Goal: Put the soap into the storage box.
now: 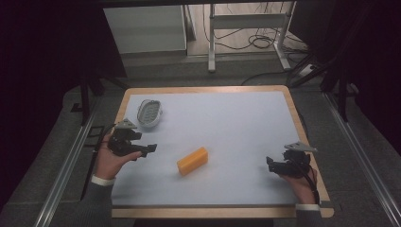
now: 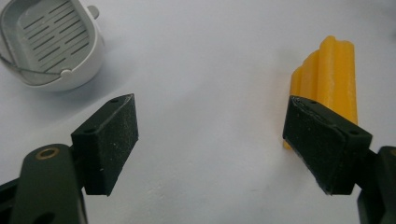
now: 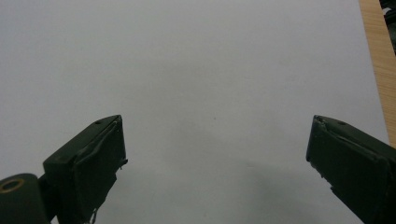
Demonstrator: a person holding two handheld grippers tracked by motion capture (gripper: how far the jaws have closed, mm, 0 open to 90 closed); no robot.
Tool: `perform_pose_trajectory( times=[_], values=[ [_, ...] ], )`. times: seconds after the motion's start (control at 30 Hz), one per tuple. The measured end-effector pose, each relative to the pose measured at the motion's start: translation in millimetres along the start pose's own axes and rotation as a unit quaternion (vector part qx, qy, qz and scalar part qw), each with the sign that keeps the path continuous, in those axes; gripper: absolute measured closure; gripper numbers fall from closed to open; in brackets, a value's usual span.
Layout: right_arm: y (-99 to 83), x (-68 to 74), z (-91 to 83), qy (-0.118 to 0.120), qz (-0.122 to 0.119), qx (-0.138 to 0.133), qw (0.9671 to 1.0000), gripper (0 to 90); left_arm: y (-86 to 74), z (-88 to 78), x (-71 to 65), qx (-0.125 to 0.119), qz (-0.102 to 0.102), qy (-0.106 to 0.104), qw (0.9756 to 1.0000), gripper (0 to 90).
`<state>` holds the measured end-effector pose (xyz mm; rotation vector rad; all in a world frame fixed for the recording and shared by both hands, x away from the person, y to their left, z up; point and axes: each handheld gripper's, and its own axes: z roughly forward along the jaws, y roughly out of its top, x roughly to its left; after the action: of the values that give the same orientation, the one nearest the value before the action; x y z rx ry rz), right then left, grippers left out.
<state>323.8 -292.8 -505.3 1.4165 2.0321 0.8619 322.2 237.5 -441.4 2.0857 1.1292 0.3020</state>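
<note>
- In the high view the room is dim; the pale desk point(image 1: 227, 123) is the brightest area, and the surroundings fall to near black.
- Light comes from above, leaving soft, faint shadows.
- Both gripper views are evenly lit, slightly grainy, without glare.
- The tongs' near parts look soft and out of focus.

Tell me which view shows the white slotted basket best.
The left gripper view: the white slotted basket is close, its slots and wire handle clear, though cut off by the frame. The high view shows it whole but small, near the table's far left corner.
</note>
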Motion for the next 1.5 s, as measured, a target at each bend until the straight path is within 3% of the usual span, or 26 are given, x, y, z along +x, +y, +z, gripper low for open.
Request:
perform_pose_trajectory(
  times=[0.43,0.67,0.83,1.1,1.5],
  values=[
    [-1.0,-0.4,1.0,-0.001,0.000,0.004,1.0000,4.7,16.9,16.1,-17.9,0.020,0.023,-0.022,0.9993,18.8],
    [-1.1,-0.2,1.3,-0.002,0.000,0.004,1.0000,4.7,22.2,15.1,-28.2,0.010,0.039,-0.015,0.9991,19.3],
    [1.0,1.1,-3.3,-0.013,-0.001,-0.014,0.9998,5.0,32.0,15.4,-39.9,0.013,0.057,-0.025,0.9980,19.3],
    [0.5,1.3,-2.1,-0.012,-0.001,-0.010,0.9999,5.1,41.8,23.1,-53.3,0.009,0.076,-0.033,0.9965,20.1],
    [-0.3,1.3,-1.1,-0.013,0.002,-0.002,0.9999,5.1,46.3,41.3,-65.7,0.028,0.085,-0.049,0.9948,20.1]
  ],
)
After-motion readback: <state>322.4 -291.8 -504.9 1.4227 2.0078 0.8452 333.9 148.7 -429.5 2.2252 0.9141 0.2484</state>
